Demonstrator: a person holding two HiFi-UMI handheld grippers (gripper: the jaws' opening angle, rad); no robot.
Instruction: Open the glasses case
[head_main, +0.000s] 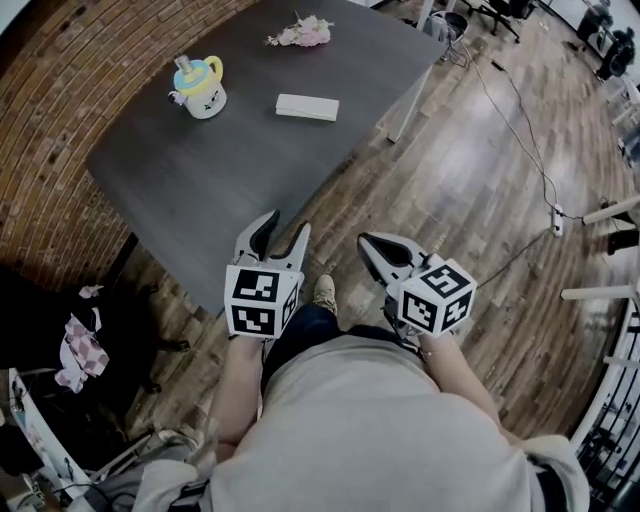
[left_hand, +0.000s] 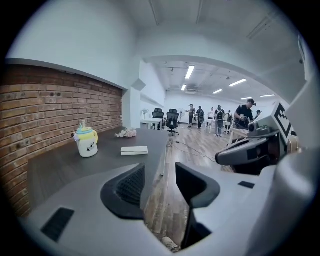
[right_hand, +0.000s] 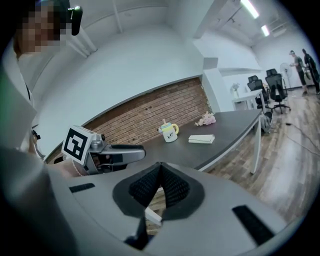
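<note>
The glasses case (head_main: 307, 106) is a flat white closed box lying on the dark table (head_main: 200, 185), far from both grippers; it also shows as the case (left_hand: 134, 150) and the case (right_hand: 201, 139). My left gripper (head_main: 288, 225) hangs at the table's near edge, well short of the case, jaws open with nothing between them (left_hand: 157, 175). To its right, over the wooden floor, my right gripper (head_main: 366, 241) is shut, its pads meeting at the tips with nothing held (right_hand: 160, 168).
A white lidded mug (head_main: 200, 88) stands left of the case, and a pink flower sprig (head_main: 300, 32) lies at the far edge. A brick wall (head_main: 60, 110) runs left of the table. A cable and power strip (head_main: 556, 218) lie on the floor at right.
</note>
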